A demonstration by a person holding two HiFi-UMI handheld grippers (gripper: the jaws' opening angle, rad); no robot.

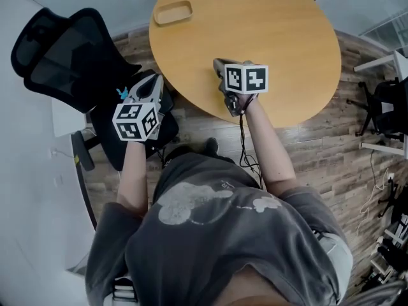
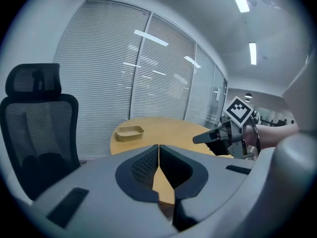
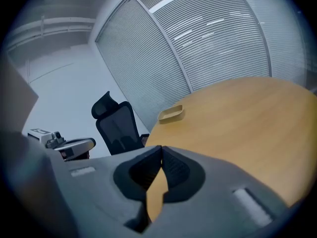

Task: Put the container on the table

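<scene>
Left gripper (image 1: 152,85) held out on a bare forearm beside the black chair (image 1: 64,59), just short of the desk (image 1: 287,37); jaws clenched on nothing. Right gripper (image 1: 220,65) over the near desk edge, jaws likewise pressed together, empty. Farther off, tan container (image 1: 173,12) on the desk's far left rim, well apart from both.

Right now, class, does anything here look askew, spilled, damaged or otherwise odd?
Nothing stands out. The container sits upright and whole on the table, close to its rim, with nothing spilled. The left tool and right tool are shut and empty.
</scene>
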